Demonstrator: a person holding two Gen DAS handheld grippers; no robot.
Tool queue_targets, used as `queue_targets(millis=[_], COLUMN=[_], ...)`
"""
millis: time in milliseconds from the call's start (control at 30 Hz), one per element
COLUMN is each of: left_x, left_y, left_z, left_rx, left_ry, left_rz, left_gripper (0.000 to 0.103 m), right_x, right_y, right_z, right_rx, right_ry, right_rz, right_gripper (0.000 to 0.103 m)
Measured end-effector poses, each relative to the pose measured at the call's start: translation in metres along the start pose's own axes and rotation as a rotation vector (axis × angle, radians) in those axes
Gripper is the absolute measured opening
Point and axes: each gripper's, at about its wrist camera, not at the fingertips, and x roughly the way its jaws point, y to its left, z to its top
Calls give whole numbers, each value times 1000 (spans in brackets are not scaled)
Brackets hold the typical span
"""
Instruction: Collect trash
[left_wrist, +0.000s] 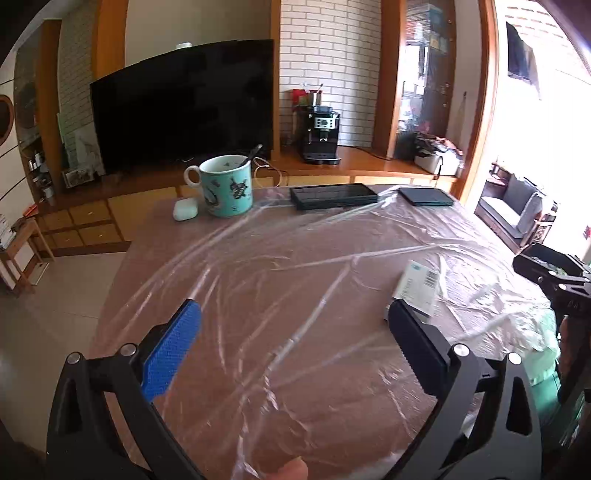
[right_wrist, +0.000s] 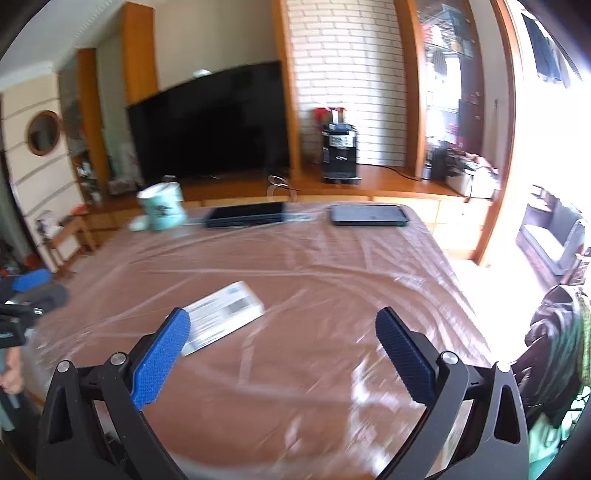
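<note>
A white cardboard box (left_wrist: 417, 288) with a barcode label lies flat on the table, which is covered in clear plastic film (left_wrist: 280, 280). My left gripper (left_wrist: 295, 314) is open above the table, its right fingertip just in front of the box, nothing between its blue pads. In the right wrist view the same box (right_wrist: 225, 314) lies just beyond the left fingertip of my right gripper (right_wrist: 282, 321), which is open wide and empty. That view is motion-blurred. The left gripper (right_wrist: 40, 288) shows at its left edge.
At the table's far edge stand a turquoise mug (left_wrist: 227, 184) with a spoon, a white earbud case (left_wrist: 184, 208) and two dark flat devices (left_wrist: 334, 195) (left_wrist: 424, 195). A crumpled pale plastic bag (left_wrist: 532, 332) hangs at the table's right side. Behind are a television and a coffee machine (left_wrist: 319, 133).
</note>
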Motion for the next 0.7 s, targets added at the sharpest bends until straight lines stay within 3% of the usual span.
queue_targets(millis=[267, 467, 567, 700], left_x=[106, 143, 152, 157], left_y=[60, 76, 75, 74], left_z=[23, 28, 30, 32], left_rx=[-138, -120, -93, -104], left_ry=[143, 207, 233, 250], left_rz=[70, 91, 100, 96], left_gripper=[101, 101, 101, 101], right_x=[111, 142, 147, 155], right_y=[-61, -84, -87, -93], right_z=[29, 31, 34, 33], right_rx=[73, 106, 88, 108], right_ry=[142, 199, 223, 260], right_rz=[-133, -142, -195, -177], right_gripper=[99, 99, 99, 99])
